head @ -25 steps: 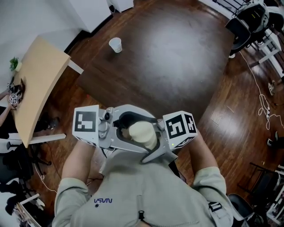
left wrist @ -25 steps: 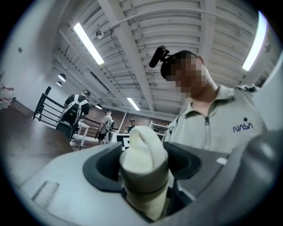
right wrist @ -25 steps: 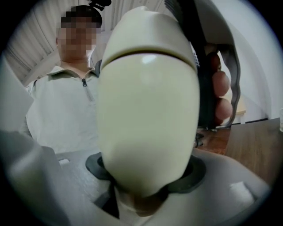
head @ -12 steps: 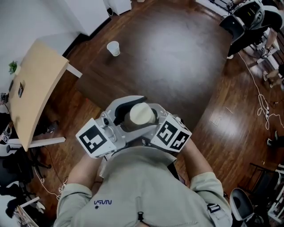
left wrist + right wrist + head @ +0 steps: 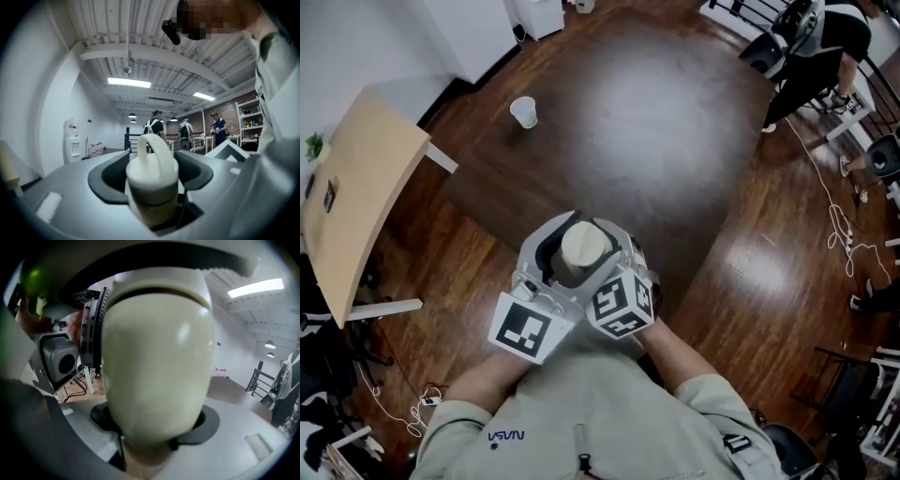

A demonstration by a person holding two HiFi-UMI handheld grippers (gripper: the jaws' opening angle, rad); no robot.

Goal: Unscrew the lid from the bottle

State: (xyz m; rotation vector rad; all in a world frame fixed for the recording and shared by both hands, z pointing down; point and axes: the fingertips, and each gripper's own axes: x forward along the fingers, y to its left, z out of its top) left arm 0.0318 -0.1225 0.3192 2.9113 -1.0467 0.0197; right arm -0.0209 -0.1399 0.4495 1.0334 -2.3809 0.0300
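Near chest | left gripper point(image 5: 152, 174) clamps cream loop-handled lid point(image 5: 151, 157) | right gripper point(image 5: 155, 430) clamps smooth rounded bottle point(image 5: 154, 362)

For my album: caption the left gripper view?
Left gripper clamps the loop-handled white lid of a cream plastic bottle.

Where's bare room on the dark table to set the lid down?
The dark table is bare right of the paper cup by its left edge; crowded near you, where left gripper and right gripper hold the bottle.
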